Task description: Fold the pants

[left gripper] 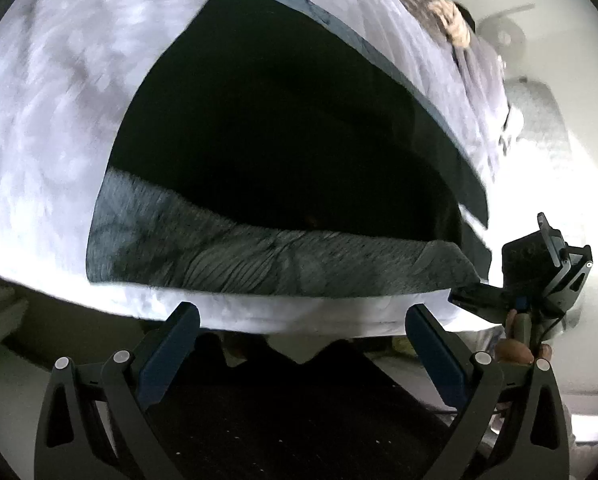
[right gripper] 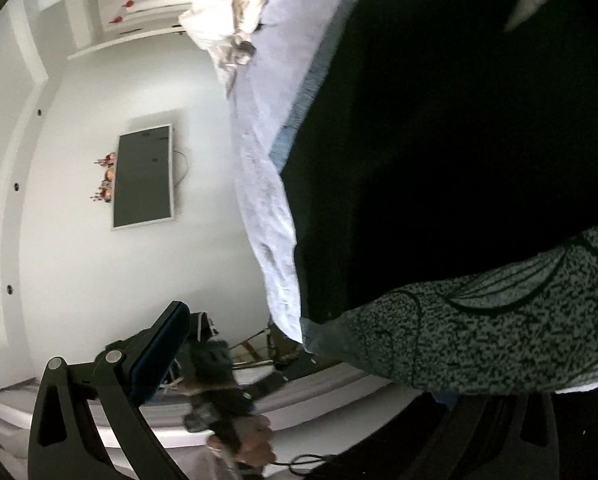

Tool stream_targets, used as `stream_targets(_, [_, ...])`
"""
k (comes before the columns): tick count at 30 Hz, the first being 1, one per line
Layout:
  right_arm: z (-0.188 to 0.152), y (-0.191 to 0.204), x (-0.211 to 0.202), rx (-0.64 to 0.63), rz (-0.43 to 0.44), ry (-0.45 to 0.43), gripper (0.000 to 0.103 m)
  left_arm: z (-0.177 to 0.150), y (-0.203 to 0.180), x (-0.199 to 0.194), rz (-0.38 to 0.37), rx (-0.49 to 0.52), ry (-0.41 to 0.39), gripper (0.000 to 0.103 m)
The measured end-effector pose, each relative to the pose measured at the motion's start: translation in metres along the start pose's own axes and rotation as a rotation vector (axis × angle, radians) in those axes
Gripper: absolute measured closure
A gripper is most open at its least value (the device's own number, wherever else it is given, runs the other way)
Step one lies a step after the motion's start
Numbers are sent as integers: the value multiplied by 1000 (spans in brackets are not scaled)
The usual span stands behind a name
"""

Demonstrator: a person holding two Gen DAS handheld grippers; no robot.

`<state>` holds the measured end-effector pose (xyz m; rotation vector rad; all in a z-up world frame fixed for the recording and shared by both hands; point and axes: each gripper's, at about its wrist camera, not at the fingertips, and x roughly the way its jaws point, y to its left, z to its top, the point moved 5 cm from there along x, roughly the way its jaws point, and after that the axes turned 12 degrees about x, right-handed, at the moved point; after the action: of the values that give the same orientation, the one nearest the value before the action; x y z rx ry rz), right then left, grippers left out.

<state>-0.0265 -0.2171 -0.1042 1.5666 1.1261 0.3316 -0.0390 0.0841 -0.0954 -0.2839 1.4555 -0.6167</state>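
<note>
Dark pants with a grey knit waistband lie spread on a pale lavender bed sheet. My left gripper is open and empty, just short of the bed's near edge, in front of the waistband. The right gripper body shows at the waistband's right end. In the right wrist view the pants and the speckled waistband fill the right side. My right gripper stands wide open, left finger clear of the cloth, right finger hidden under the waistband.
A pile of crumpled light clothes lies at the far side of the bed. A wall-mounted screen hangs on the white wall. A hand holding the other gripper shows at the bottom.
</note>
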Motion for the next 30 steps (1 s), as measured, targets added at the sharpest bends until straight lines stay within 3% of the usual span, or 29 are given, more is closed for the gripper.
stream_targets(3, [-2, 6, 1, -16, -16, 16, 0, -1, 2, 8, -8, -51, -42, 0])
stream_targets(9, [-4, 1, 6, -24, -59, 57, 0, 26, 17, 40, -14, -216, -110, 3])
stream_targets(10, [-4, -1, 7, -30, -66, 61, 0, 31, 22, 44, -8, -255, -114, 10])
stream_targets(11, [-6, -2, 6, -38, -74, 61, 0, 33, 23, 47, 5, -267, -111, 24])
stream_targets(13, [-6, -10, 2, -58, -109, 48, 0, 36, 25, 49, 45, -251, -105, 45])
stream_targets(16, [0, -44, -13, -33, -210, -6, 0, 36, 25, 47, 95, -211, -95, 57])
stream_targets(17, [3, -56, -20, -1, -228, -24, 4, 34, 26, 44, 105, -205, -94, 61])
stream_targets(19, [9, -82, -37, 99, -217, -51, 27, 35, 25, 41, 123, -202, -102, 61])
stream_targets(20, [12, -90, -44, 138, -200, -55, 65, 33, 28, 38, 132, -200, -106, 61])
stream_targets(21, [16, -101, -52, 185, -176, -63, 91, 34, 27, 39, 145, -199, -110, 61])
stream_targets(23, [23, -105, -62, 189, -153, -68, 93, 33, 24, 37, 184, -196, -119, 61])
stream_targets(25, [26, -90, -63, 100, -186, -36, 94, 35, 18, 32, 213, -222, -153, 61])
stream_targets(30, [44, -28, -71, -127, -248, 46, 94, 47, 6, 12, 206, -326, -257, 61])
